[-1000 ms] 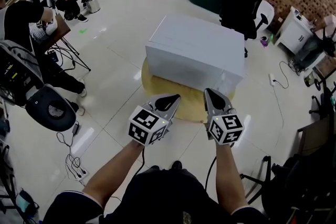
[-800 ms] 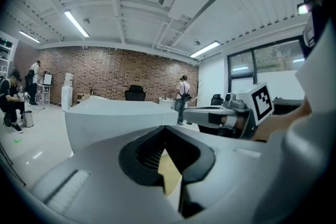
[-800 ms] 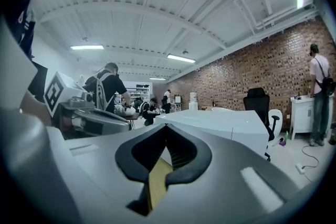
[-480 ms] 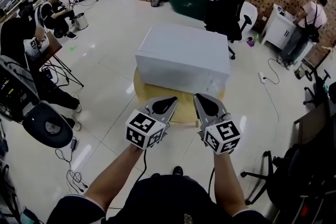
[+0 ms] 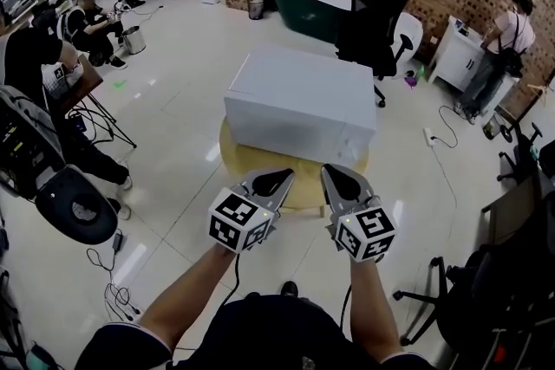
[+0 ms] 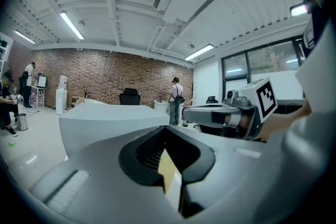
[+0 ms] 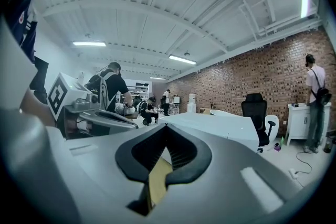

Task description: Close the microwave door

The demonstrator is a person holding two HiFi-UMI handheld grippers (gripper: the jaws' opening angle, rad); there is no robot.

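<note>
Standing on a round counter mid-floor: microwave, just beyond both tongs. Its door looks flush, with no panel swung out, so the closing seems already done. Both left tongs and right tongs are clenched, empty and clear of the microwave.

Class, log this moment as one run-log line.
left gripper shut, empty | right gripper shut, empty | microwave ahead on round table, untouched

Both bare arms reaching forward, left gripper and right gripper side by side, close together, jaws pressed together, nothing held.
</note>
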